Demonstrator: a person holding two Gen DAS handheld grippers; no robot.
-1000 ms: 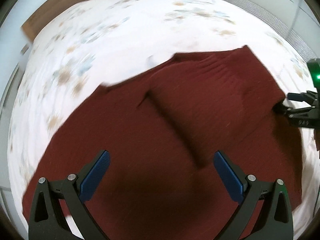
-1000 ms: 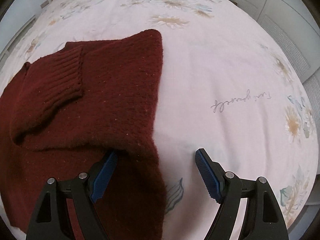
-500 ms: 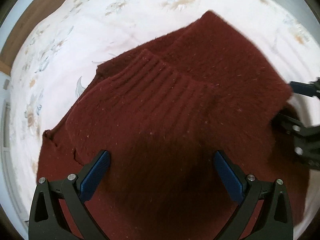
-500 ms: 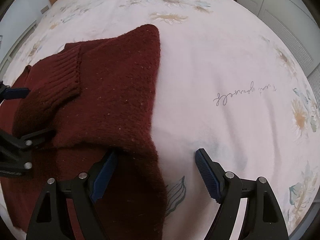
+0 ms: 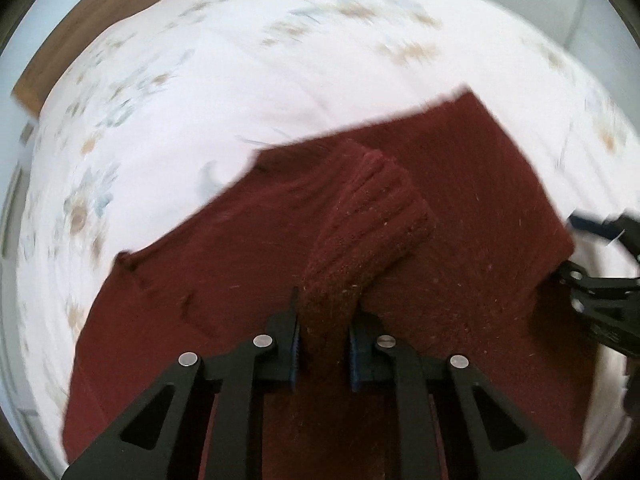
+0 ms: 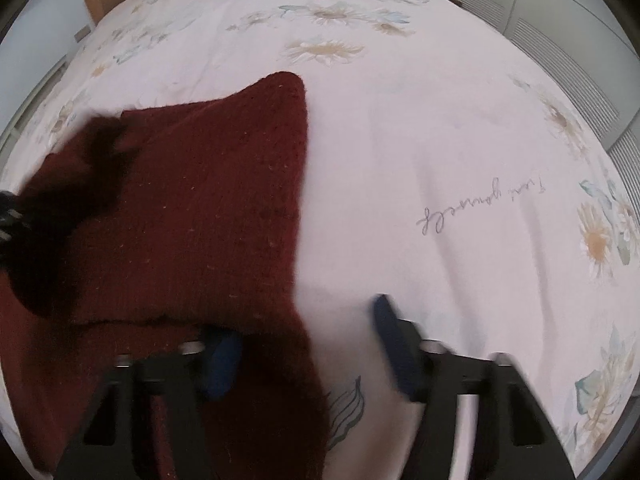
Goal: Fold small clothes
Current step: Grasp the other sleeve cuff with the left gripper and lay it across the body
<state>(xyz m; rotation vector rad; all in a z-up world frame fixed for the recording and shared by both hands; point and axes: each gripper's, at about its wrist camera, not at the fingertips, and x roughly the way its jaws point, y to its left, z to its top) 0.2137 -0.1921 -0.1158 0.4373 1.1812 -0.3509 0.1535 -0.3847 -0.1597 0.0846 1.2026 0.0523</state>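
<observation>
A dark red sweater (image 5: 460,208) is spread over the flowered bedsheet (image 5: 208,92), filling lower centre. Its ribbed cuff (image 5: 372,216) is clamped in the left gripper (image 5: 323,346), jaws just closed. The right gripper (image 6: 308,356) has been closing, blurred, sweater edge between unpressed pads.

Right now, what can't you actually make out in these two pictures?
- Right gripper, right wrist view: motion blur hides whether its pads press the sweater.
- Sweater's near end, left wrist view: cut off behind the left gripper.
- Bedspread flowers, left wrist view: blurred.
</observation>
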